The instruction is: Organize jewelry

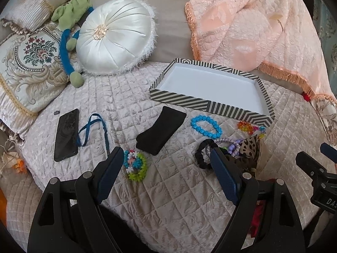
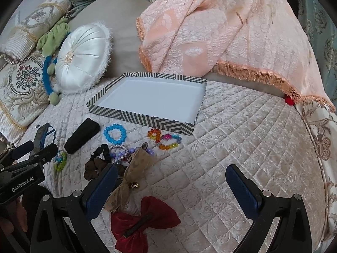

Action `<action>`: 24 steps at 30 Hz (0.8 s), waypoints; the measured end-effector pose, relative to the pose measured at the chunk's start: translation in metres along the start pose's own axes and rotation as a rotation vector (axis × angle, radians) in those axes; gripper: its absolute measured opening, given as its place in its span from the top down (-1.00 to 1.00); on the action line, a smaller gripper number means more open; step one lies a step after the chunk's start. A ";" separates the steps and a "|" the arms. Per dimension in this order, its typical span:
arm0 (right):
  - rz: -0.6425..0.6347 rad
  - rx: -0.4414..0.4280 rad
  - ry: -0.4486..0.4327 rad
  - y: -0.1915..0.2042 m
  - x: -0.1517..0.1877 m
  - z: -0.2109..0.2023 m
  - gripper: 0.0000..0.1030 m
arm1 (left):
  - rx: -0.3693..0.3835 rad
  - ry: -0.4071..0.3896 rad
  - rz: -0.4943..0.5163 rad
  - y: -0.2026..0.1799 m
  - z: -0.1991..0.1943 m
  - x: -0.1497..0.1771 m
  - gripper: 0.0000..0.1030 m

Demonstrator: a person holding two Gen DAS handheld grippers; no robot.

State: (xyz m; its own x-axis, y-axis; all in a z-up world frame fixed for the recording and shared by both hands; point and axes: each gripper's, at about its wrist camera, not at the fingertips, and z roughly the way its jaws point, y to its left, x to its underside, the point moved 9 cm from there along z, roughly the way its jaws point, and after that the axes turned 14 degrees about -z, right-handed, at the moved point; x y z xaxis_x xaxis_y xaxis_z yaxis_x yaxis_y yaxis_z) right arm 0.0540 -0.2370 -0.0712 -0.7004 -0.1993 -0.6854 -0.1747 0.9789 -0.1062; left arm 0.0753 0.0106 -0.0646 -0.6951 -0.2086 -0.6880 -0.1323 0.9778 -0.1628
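Observation:
A striped box lid (image 1: 202, 103) (image 2: 147, 120) with a white inside lies empty on the quilted bed. In front of it lie a blue bead bracelet (image 1: 206, 125) (image 2: 114, 136), a rainbow bead bracelet (image 1: 250, 127) (image 2: 165, 140), a purple and silver bracelet (image 1: 229, 145) (image 2: 120, 152), a black scrunchie (image 1: 202, 154) (image 2: 103, 151), a neon bead bracelet (image 1: 135, 164) (image 2: 60, 160), a leopard bow (image 1: 249, 147) (image 2: 130, 175) and a red bow (image 2: 143, 221). My left gripper (image 1: 166, 168) is open above the quilt, holding nothing. My right gripper (image 2: 170, 187) is open, holding nothing.
A black pouch (image 1: 161, 132) (image 2: 81, 136), a black phone (image 1: 66, 135) and a blue strap (image 1: 92, 130) lie left of the jewelry. A round white cushion (image 1: 115, 40), a green plush toy (image 1: 71, 14) and patterned pillows (image 1: 27, 67) sit behind. A peach fringed blanket (image 2: 221, 31) drapes at the back right.

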 end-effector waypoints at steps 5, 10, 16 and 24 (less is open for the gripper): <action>-0.006 -0.007 -0.003 0.003 -0.001 0.001 -0.97 | -0.006 0.003 -0.006 0.003 0.002 0.000 -0.63; -0.015 -0.014 -0.001 0.006 -0.001 0.003 -0.97 | -0.014 0.010 -0.003 0.004 0.005 0.001 -0.63; -0.026 -0.025 0.001 0.009 -0.002 0.007 -0.97 | -0.024 0.019 -0.007 0.008 0.010 0.001 -0.63; -0.033 -0.028 0.006 0.009 -0.002 0.010 -0.97 | -0.021 0.045 -0.021 0.019 0.016 -0.001 -0.63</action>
State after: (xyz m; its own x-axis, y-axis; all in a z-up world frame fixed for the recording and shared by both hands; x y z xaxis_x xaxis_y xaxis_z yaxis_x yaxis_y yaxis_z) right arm 0.0608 -0.2273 -0.0784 -0.6980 -0.2322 -0.6774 -0.2171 0.9701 -0.1088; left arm 0.0848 0.0292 -0.0784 -0.7230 -0.2285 -0.6519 -0.1617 0.9735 -0.1619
